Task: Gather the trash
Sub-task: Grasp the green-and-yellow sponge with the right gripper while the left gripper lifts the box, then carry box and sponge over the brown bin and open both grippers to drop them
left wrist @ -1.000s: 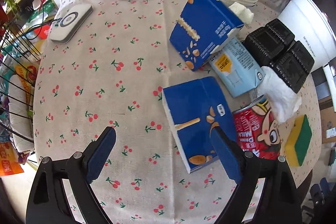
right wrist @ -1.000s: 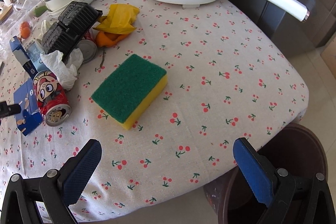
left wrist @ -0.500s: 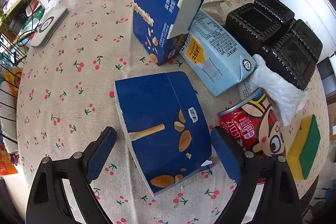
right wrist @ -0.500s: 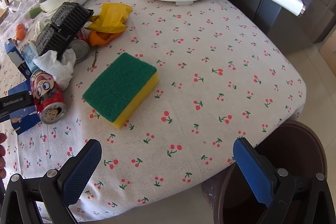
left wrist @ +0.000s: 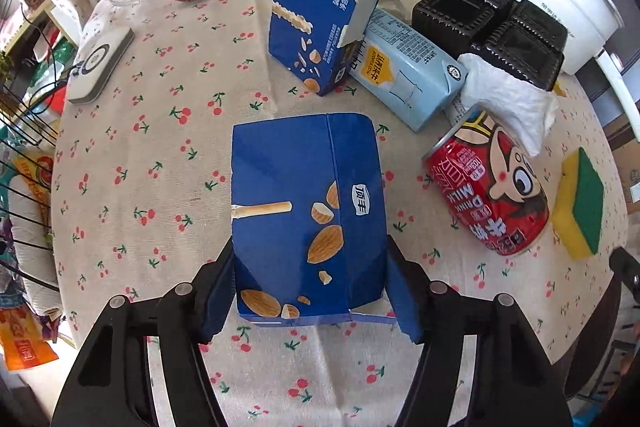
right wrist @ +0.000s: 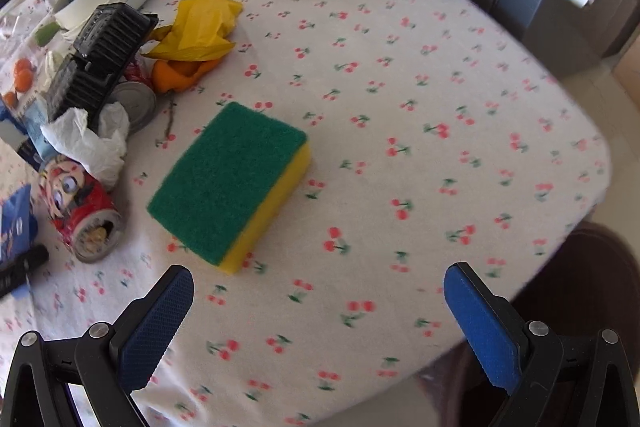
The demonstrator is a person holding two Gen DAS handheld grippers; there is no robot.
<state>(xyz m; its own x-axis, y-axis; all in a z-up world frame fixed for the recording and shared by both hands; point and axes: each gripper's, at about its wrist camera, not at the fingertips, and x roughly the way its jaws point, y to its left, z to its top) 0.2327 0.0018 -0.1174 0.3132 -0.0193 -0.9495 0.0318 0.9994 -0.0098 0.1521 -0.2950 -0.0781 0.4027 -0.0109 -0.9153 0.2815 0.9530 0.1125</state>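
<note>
Blue snack box (left wrist: 308,215) lies flat near the tablecloth's (left wrist: 160,187) front edge, clamped between the left gripper (left wrist: 310,291) pads; the right gripper (right wrist: 318,323) gapes wide, holding nothing.

Both grippers looked alike: left gripper (left wrist: 308,291) & right gripper (right wrist: 316,327) had glossy black plastic arms w/ round silver screws, tipped by blue pads (right wrist: 158,323) w/ fine ribbed texture; no cables visible.
</note>
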